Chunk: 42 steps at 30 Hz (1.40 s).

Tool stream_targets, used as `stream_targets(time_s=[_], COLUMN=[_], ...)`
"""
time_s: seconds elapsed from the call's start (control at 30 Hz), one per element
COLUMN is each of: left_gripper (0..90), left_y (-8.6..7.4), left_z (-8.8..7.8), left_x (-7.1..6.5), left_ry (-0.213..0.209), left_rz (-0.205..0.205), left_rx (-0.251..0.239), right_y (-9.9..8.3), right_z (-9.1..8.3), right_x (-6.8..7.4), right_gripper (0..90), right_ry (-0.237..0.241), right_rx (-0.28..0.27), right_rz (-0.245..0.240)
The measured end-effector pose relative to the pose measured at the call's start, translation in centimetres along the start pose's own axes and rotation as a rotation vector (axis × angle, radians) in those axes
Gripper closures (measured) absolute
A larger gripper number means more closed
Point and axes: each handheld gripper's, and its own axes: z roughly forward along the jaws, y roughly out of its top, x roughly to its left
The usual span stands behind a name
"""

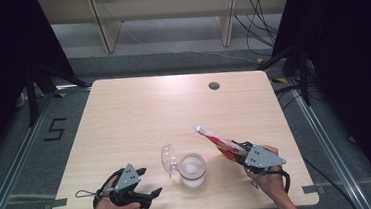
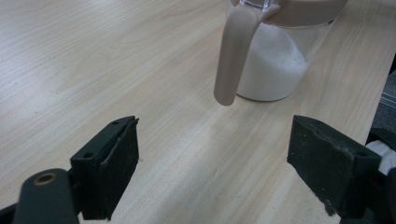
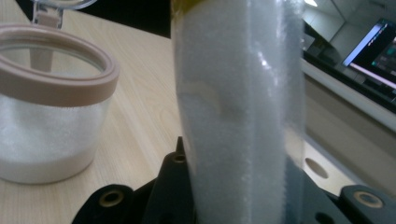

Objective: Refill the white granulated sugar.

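Gripping a bag (image 1: 215,140) of white powder in the right claw (image 1: 236,150), mouth aimed up and away, probably to avoid spills. Jar (image 1: 192,170) sits mid-table, lid (image 1: 167,157) flipped open for pouring. Left claw (image 1: 149,196) wide open nearby, likely ready to steady it.

The left hand-held gripper (image 2: 212,175) has its jaws spread wide above the bare worktop (image 2: 93,70). Ahead stands a clear jar (image 2: 280,60) of white granules; its beige handle (image 2: 233,56) faces the jaws.
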Motion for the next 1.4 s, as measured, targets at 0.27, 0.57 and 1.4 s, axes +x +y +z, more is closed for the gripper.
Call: stream_targets(time_s=[0.27, 0.57, 1.4], left_gripper=[16.1, 16.1, 16.1], left_y=[0.0, 0.0, 0.0], left_z=[0.0, 0.0, -0.1], left_x=[-0.1, 0.0, 0.1], left_ry=[0.002, 0.000, -0.002], left_rz=[-0.004, -0.002, 0.001], left_rx=[-0.003, 0.002, -0.015], right_y=[-0.7, -1.5, -2.3], right_z=[0.2, 0.7, -0.2], right_x=[-0.8, -1.0, -1.7], right_gripper=[81.5, 81.6, 78.2], right_ry=[0.002, 0.008, -0.046], right_rx=[-0.021, -0.011, 0.018], right_rz=[0.102, 0.165, 0.248])
